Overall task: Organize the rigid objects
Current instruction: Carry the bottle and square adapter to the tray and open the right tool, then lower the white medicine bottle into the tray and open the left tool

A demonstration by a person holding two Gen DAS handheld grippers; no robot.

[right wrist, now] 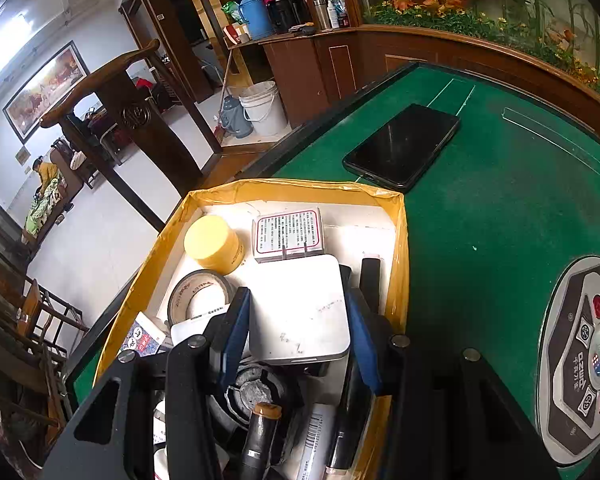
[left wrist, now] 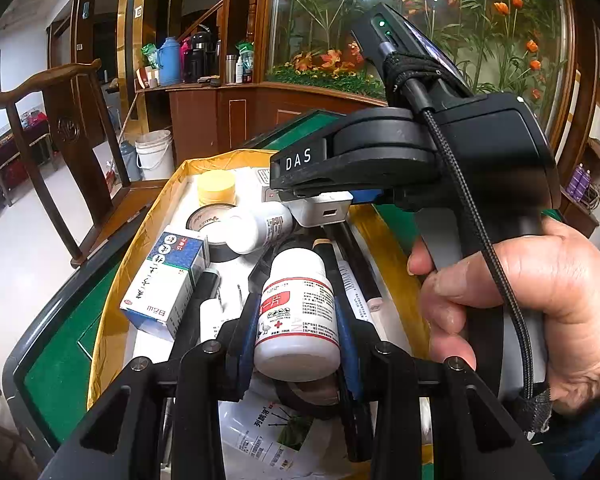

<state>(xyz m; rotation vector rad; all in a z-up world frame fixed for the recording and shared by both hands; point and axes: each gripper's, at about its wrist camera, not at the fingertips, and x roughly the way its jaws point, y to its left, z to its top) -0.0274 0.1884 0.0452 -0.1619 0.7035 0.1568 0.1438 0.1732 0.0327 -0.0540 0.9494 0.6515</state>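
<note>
A yellow-lined box [left wrist: 112,280] [right wrist: 296,188] on the green table holds several rigid items. My left gripper [left wrist: 298,316] is shut on a white medicine bottle with a red-and-white label [left wrist: 298,312], held over the box. My right gripper [right wrist: 298,312] is shut on a flat white device [right wrist: 300,308] above the box; it also shows in the left wrist view [left wrist: 320,210], with the right gripper [left wrist: 300,184] around it. In the box lie a yellow-lidded jar [right wrist: 212,244], a tape roll [right wrist: 198,292], a blue-white carton [left wrist: 164,284], another white bottle [left wrist: 256,226] and a printed card pack [right wrist: 288,234].
A black phone [right wrist: 404,146] lies on the green felt table [right wrist: 480,220] beyond the box. A round control panel [right wrist: 584,356] is set in the table at right. A wooden chair [right wrist: 112,92] and white bucket [right wrist: 264,108] stand on the floor to the left.
</note>
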